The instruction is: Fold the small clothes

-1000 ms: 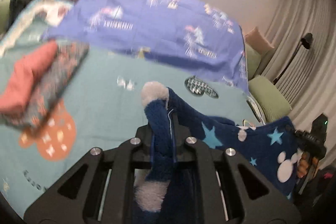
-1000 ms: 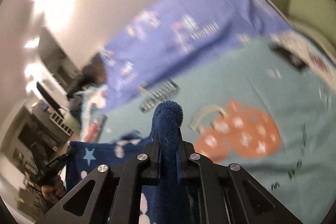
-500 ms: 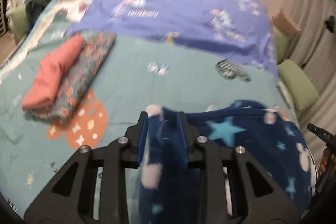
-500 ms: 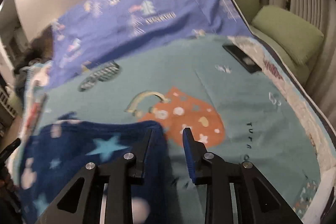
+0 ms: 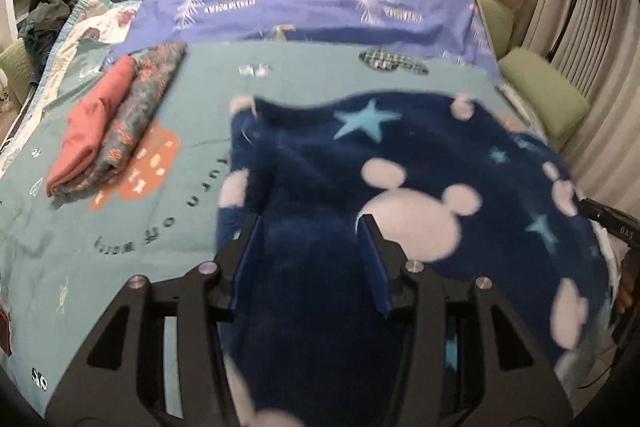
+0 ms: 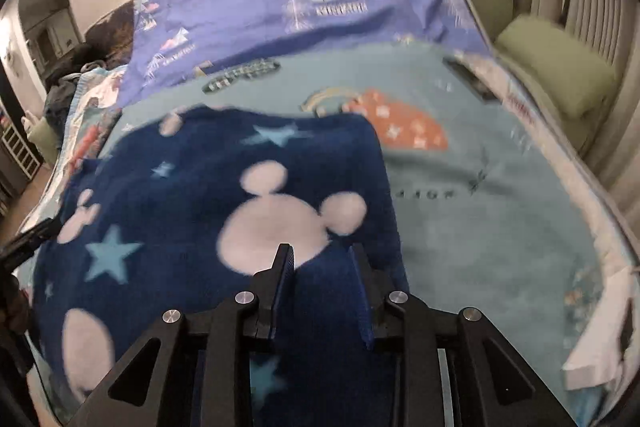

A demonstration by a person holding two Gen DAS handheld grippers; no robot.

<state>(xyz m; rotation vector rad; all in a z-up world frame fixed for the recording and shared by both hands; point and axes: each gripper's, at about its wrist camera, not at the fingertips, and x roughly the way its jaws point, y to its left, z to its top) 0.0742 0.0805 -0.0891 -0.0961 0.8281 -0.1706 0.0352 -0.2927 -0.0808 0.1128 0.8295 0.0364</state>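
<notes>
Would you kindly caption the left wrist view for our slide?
Left gripper, jaws just opened, over the navy fleece garment spread on the teal bedspread, folded clothes alongside.

Left claw (image 5: 310, 259) and right claw (image 6: 322, 281) gape, angled downward, the left just widening.

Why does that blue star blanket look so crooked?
The navy fleece lies on the teal bedspread unevenly: its far edge is wavy and its far left corner is bunched up. The left gripper has just been opening over it. The folded clothes beside it look neat.
</notes>
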